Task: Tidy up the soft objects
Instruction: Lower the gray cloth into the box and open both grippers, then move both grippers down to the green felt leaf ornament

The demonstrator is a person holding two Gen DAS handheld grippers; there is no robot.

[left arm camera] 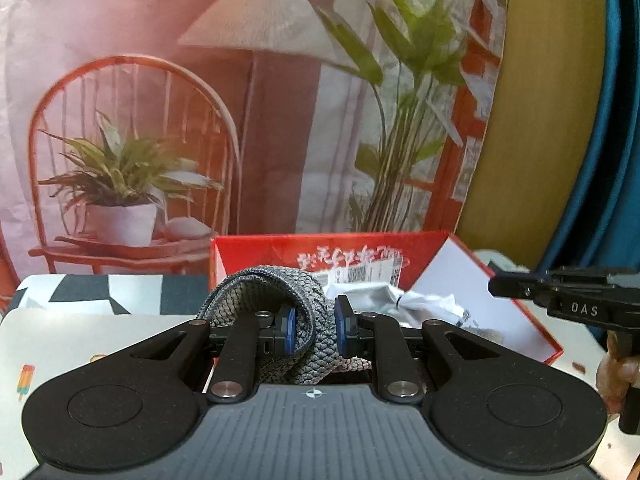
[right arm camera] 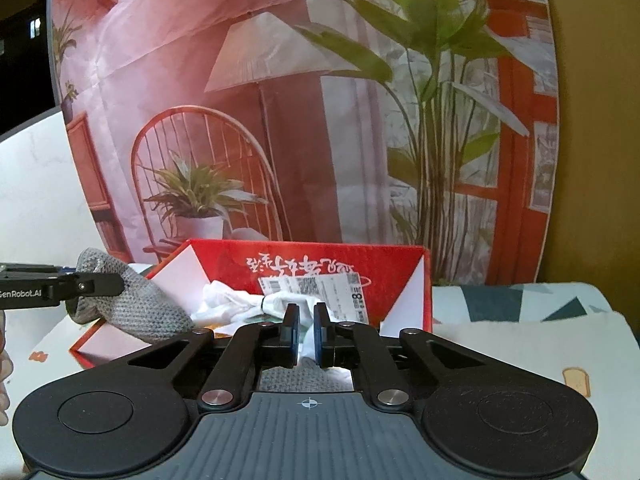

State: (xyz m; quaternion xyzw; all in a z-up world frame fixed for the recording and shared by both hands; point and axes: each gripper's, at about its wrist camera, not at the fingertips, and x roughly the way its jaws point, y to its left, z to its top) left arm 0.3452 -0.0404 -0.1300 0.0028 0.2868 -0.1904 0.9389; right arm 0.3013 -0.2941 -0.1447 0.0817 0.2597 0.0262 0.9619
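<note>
Left tool [left arm camera: 316,334]: clamped on grey knit item [left arm camera: 280,300], held above red box [left arm camera: 256,254] on worktop. Right tool [right arm camera: 306,334]: nearly closed, pinching white cloth [right arm camera: 236,300] (inside box).

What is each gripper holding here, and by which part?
The left gripper pinches the grey knitted cloth at a fold of its edge. The right gripper is nearly closed on a strip of the white cloth.

From my feed: chunky grey knit sock [left arm camera: 308,320], crinkly white cloth [right arm camera: 236,300], glossy red cardboard box [right arm camera: 240,260], matt black plastic tools.
</note>
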